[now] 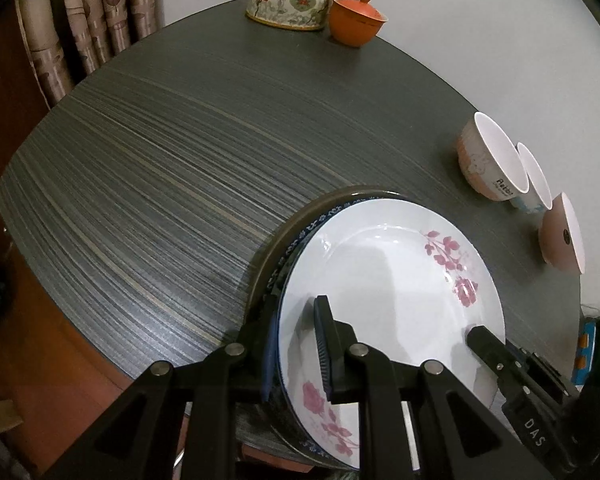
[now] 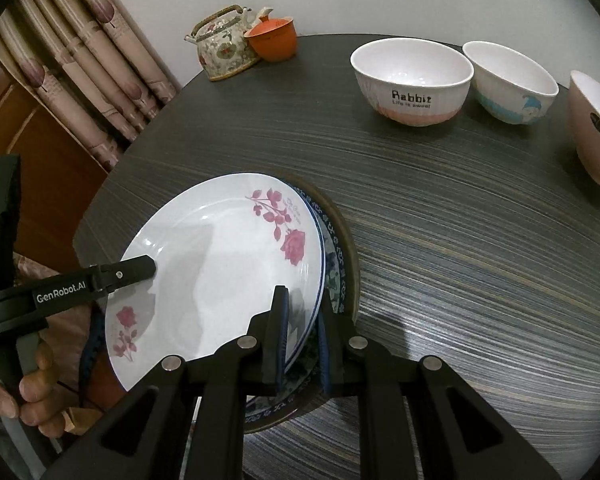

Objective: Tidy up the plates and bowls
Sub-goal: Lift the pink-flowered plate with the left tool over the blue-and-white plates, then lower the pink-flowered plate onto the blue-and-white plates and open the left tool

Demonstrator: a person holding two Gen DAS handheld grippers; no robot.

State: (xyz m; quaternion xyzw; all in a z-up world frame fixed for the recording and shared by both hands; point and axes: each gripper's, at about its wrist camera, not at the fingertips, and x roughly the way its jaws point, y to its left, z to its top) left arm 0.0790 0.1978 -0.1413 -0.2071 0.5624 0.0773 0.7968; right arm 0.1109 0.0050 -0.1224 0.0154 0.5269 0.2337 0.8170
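A white plate with pink roses (image 1: 388,276) (image 2: 220,264) lies on top of a blue-patterned plate (image 2: 334,268) and a dark plate at the table's near edge. My left gripper (image 1: 296,344) is shut on the rim of the plate stack, one finger over the white plate, one outside. My right gripper (image 2: 302,336) is shut on the opposite rim of the same stack. Each gripper shows in the other's view, the right one in the left wrist view (image 1: 496,344), the left one in the right wrist view (image 2: 132,272). Three bowls stand at the right: a Rabbit bowl (image 2: 412,80), a blue-figure bowl (image 2: 512,88), a pink bowl (image 2: 592,128).
A flowered teapot (image 2: 224,48) and an orange lidded cup (image 2: 272,38) stand at the table's far edge by the wall. A curtain (image 2: 80,60) and a wooden cabinet are to the left. The dark striped table (image 1: 180,160) spreads between plates and teapot.
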